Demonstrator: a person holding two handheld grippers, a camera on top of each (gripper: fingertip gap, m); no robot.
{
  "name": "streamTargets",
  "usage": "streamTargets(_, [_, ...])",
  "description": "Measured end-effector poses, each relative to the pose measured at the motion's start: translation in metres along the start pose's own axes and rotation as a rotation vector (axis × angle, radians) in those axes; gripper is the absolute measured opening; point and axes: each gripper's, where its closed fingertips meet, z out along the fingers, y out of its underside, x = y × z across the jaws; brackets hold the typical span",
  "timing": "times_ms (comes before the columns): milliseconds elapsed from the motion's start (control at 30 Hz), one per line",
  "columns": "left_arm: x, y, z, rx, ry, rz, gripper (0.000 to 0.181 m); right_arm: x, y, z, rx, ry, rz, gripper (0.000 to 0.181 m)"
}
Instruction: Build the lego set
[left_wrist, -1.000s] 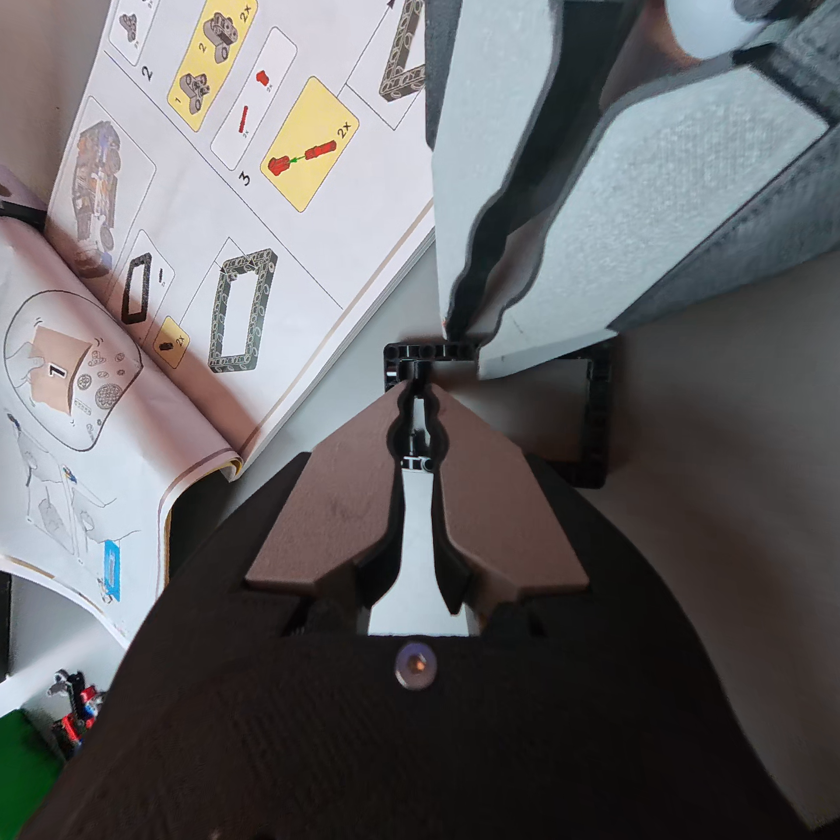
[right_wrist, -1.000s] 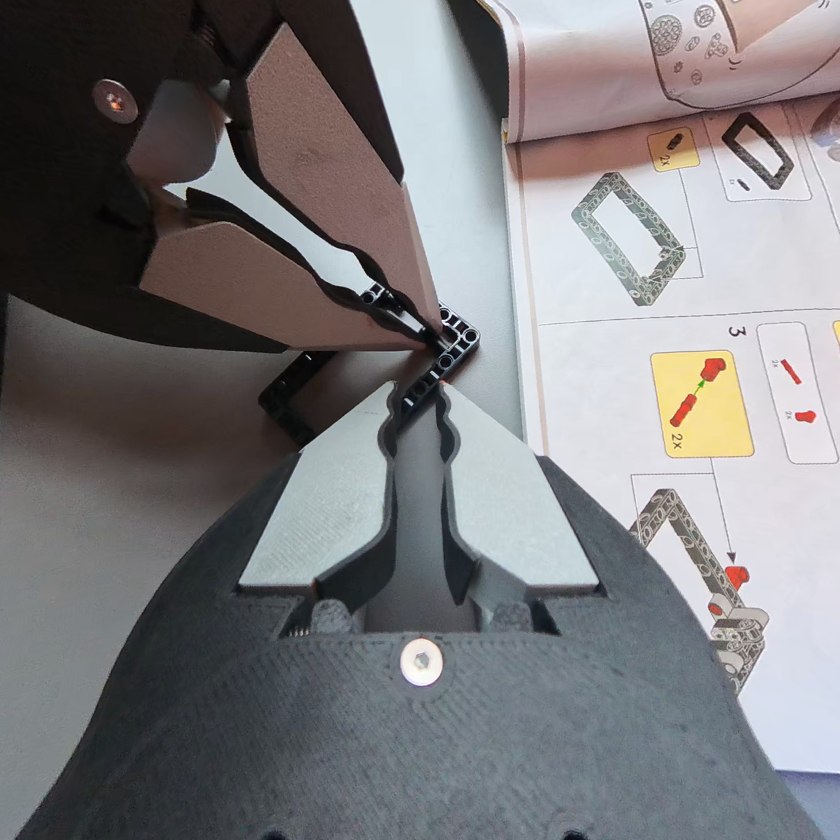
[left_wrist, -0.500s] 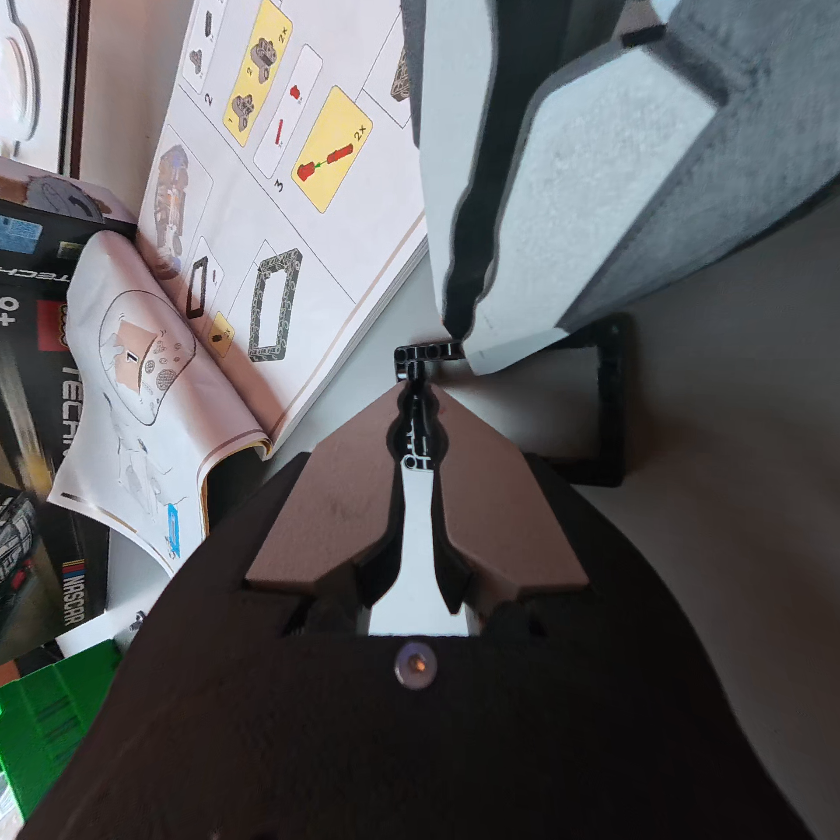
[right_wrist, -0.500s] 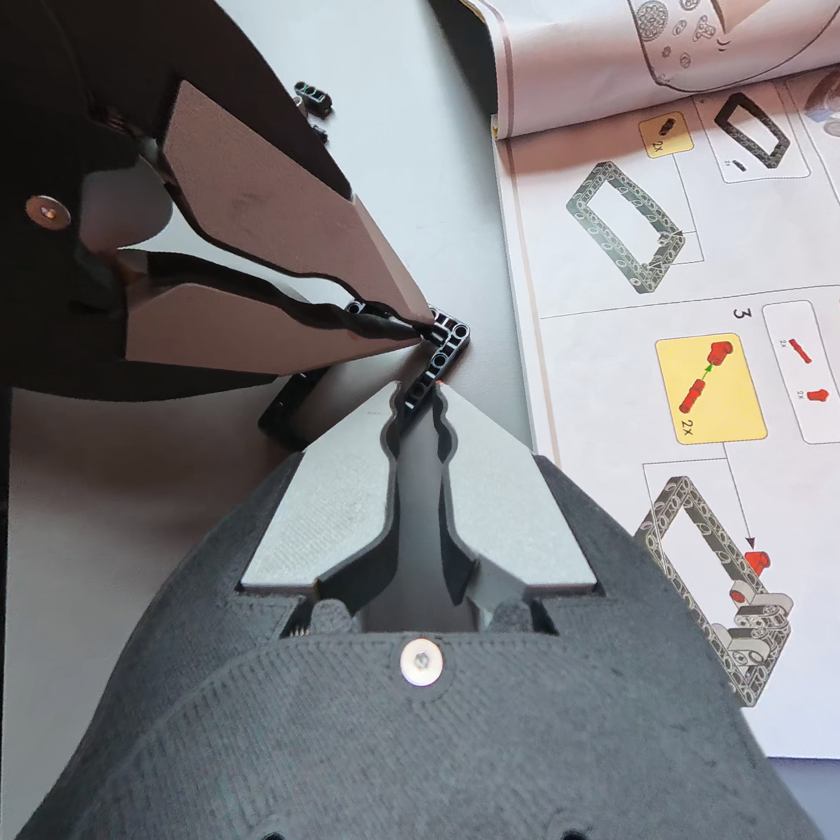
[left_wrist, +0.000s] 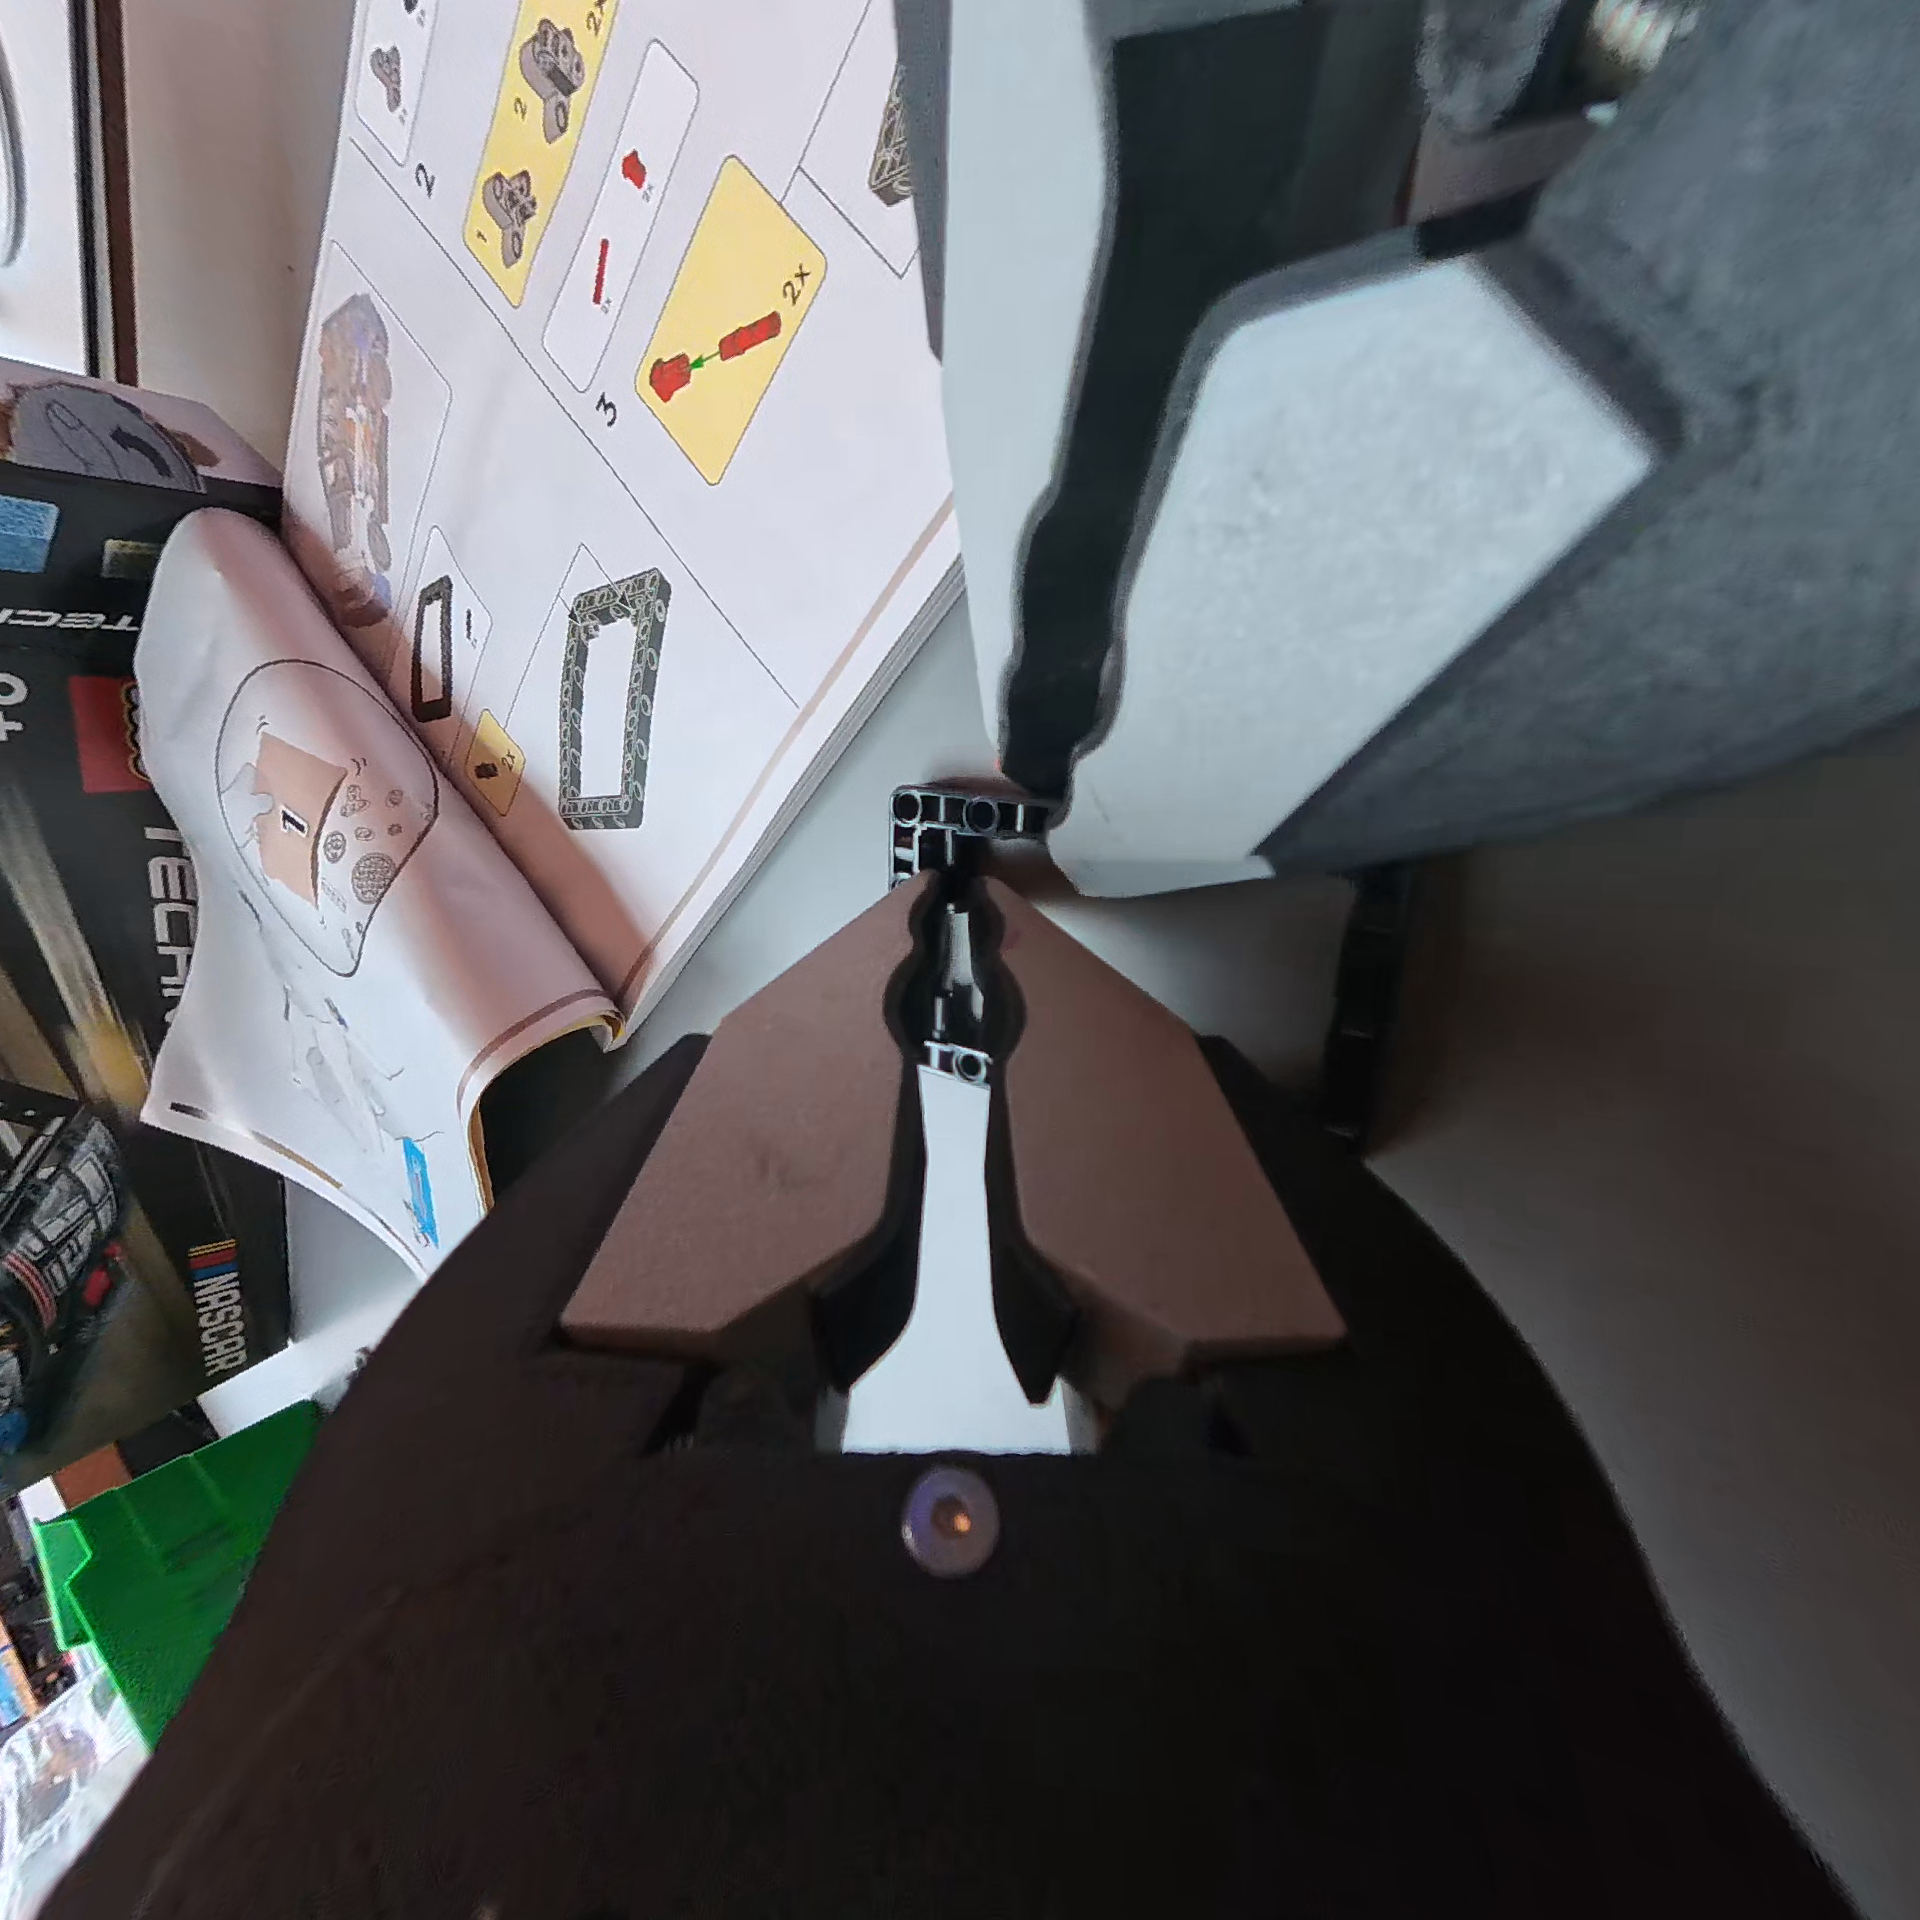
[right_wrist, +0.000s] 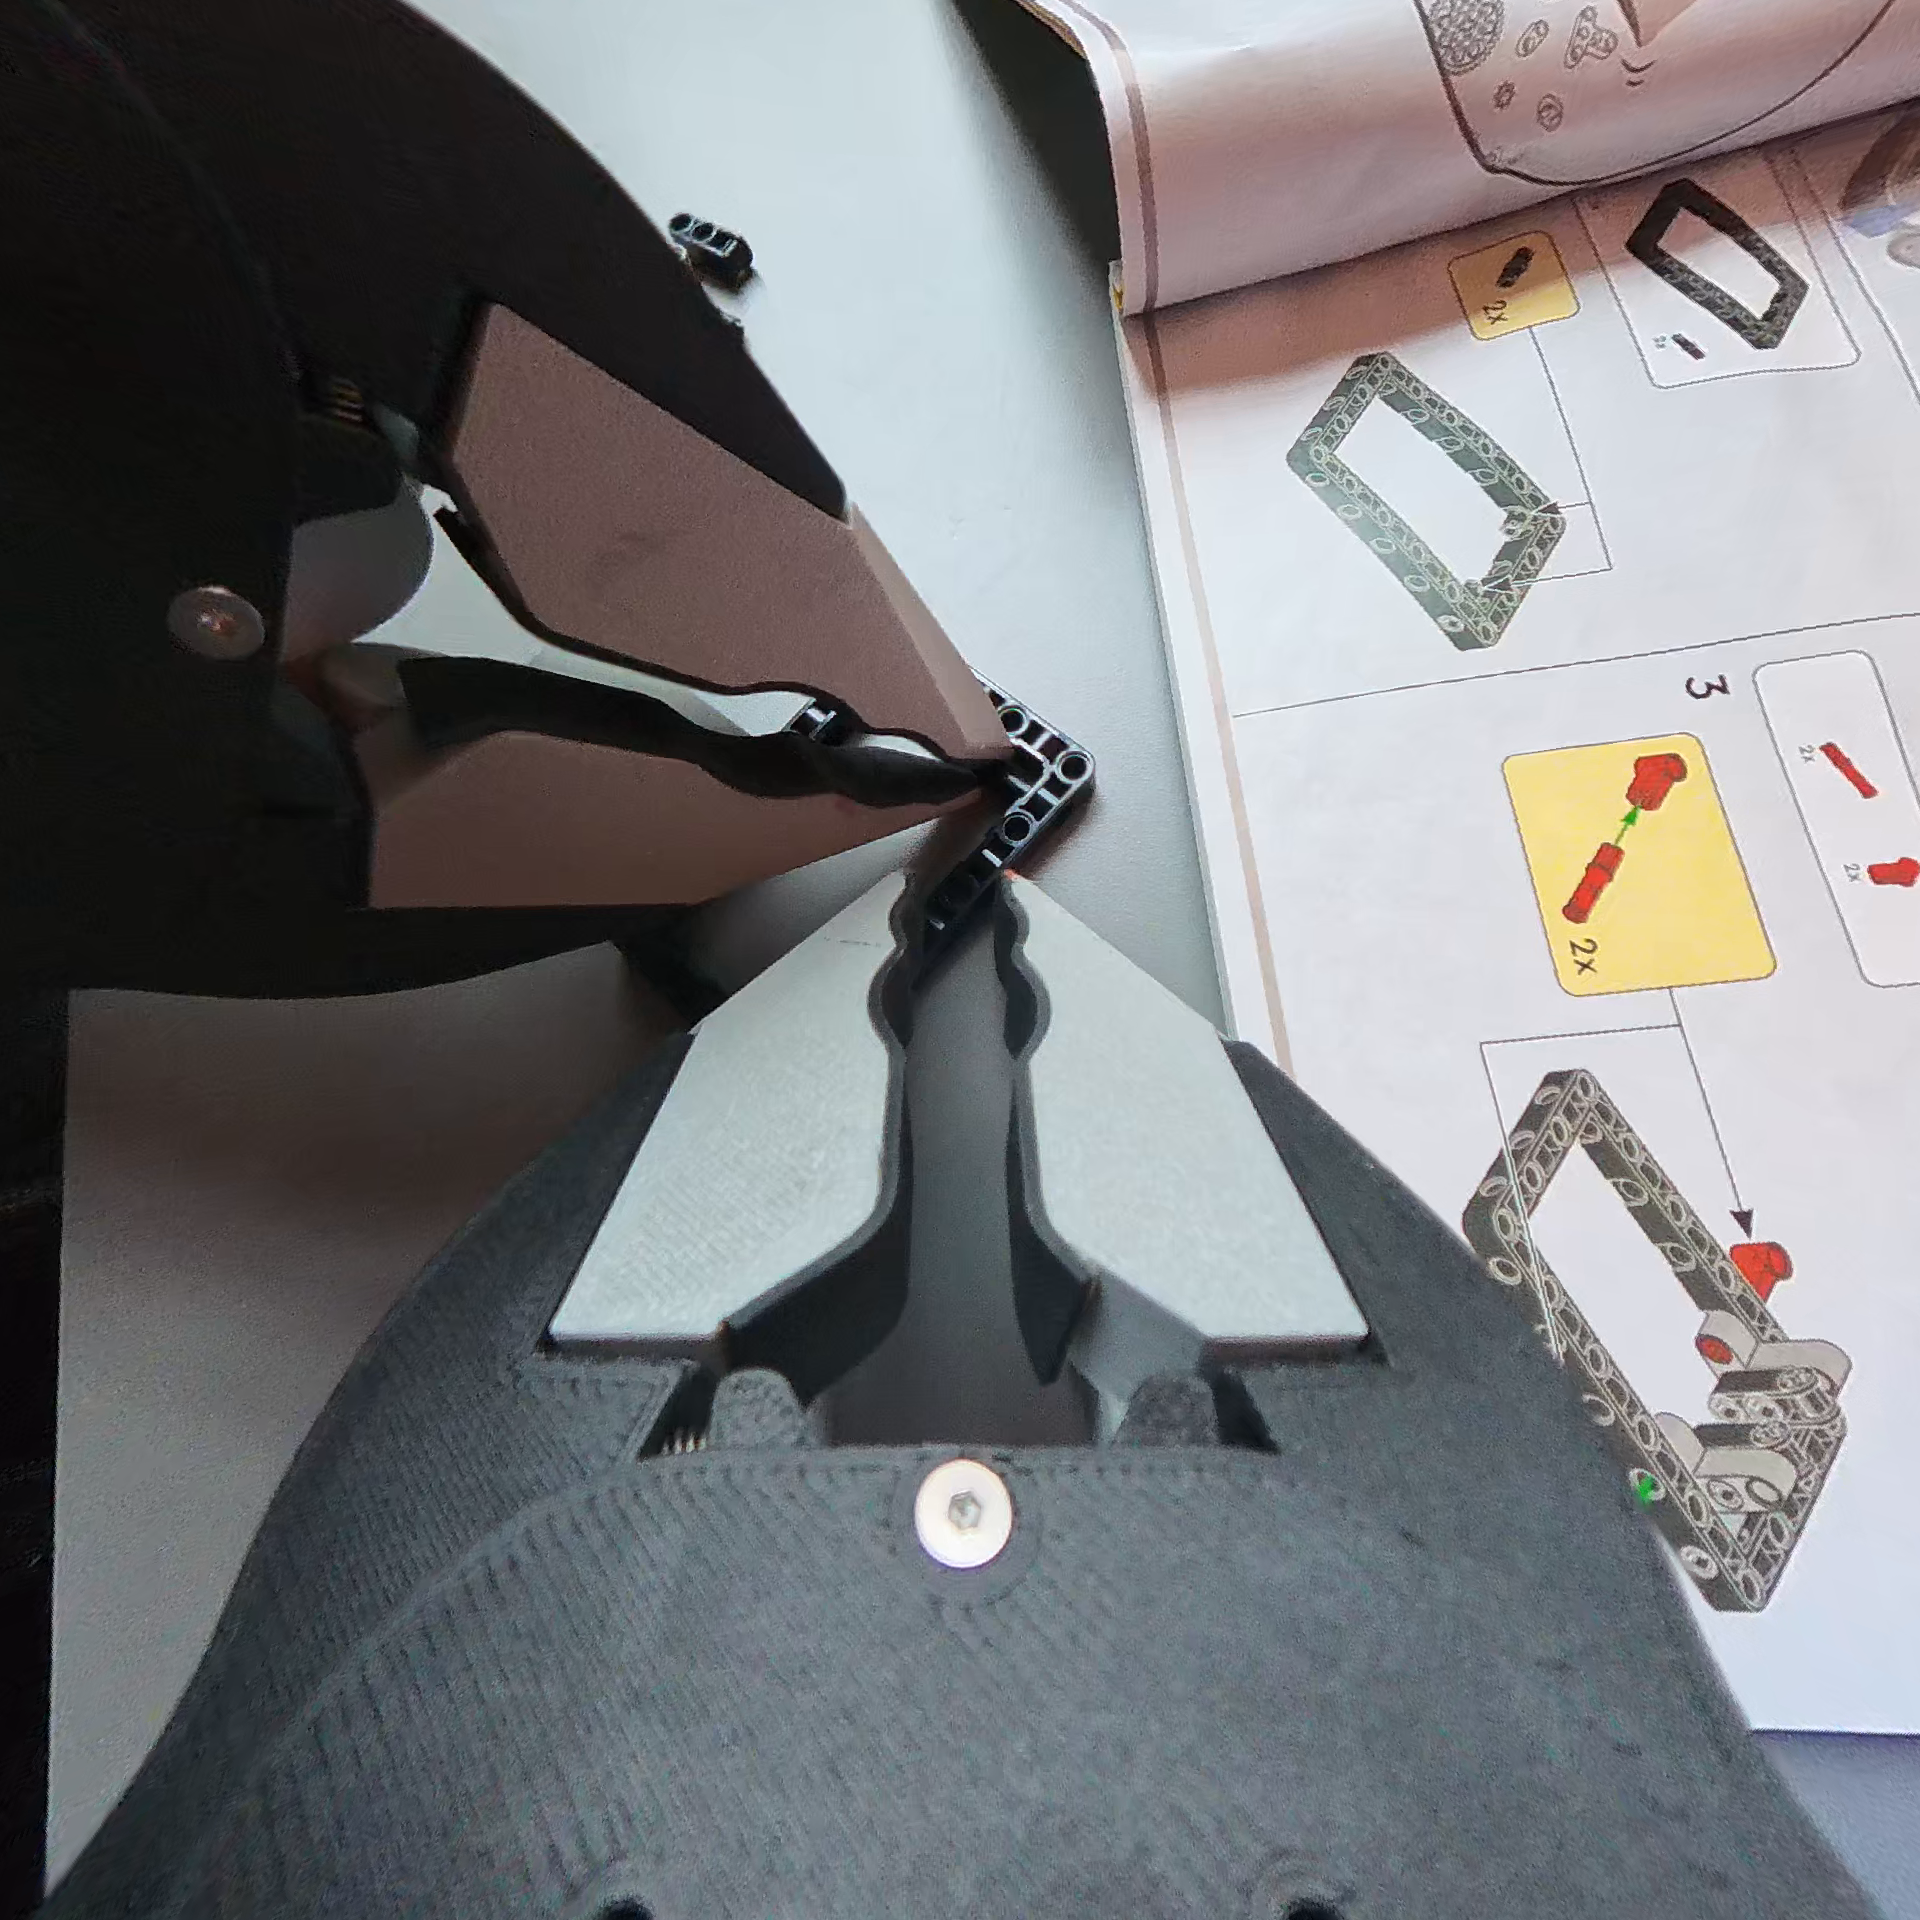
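Note:
A black rectangular Lego frame (left_wrist: 920, 821) lies low over the grey table, held at one corner by both grippers. My left gripper (left_wrist: 956, 883), with brown fingers, is shut on one side of the frame just behind the corner. My right gripper (right_wrist: 958, 888), with grey fingers, is shut on the adjoining side of the frame (right_wrist: 1049, 790). In the right wrist view the left gripper (right_wrist: 987, 774) comes in from the left. In the left wrist view the right gripper (left_wrist: 1049, 821) comes in from the top right and hides much of the frame.
The open instruction booklet (left_wrist: 623, 416) lies close beside the frame, and is at the right in the right wrist view (right_wrist: 1558, 727). A dark Lego box (left_wrist: 83, 831) and a green plastic part (left_wrist: 156, 1558) are at the far left. A small black piece (right_wrist: 712, 234) lies on the table behind the left gripper. My two grippers' fingertips are within a few centimetres of each other.
Both grippers keep hold of the frame's corner. The left gripper has swung round, so its view now takes in the box and the green part, and it lies flatter in the right wrist view.

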Motion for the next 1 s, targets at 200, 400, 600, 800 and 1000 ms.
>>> streamTargets(200, [-0.002,-0.003,0.001,0.059,-0.019,0.022,0.001,0.001,0.001,-0.001,-0.002,-0.007,-0.025,0.012])
streamTargets(400, [-0.007,-0.006,0.004,0.093,-0.036,0.069,0.002,-0.001,-0.001,-0.001,0.004,-0.074,0.008,0.017])
streamTargets(600, [-0.011,-0.006,0.006,0.163,-0.064,0.192,0.001,0.005,-0.004,0.001,0.000,-0.120,0.021,0.012])
streamTargets(800, [-0.011,-0.006,0.007,0.239,0.030,0.163,0.002,0.005,-0.006,0.003,0.000,-0.144,-0.012,0.008])
streamTargets(1000, [-0.010,-0.013,0.008,0.300,0.055,0.185,0.001,0.001,-0.006,0.005,-0.012,-0.196,-0.038,0.000])
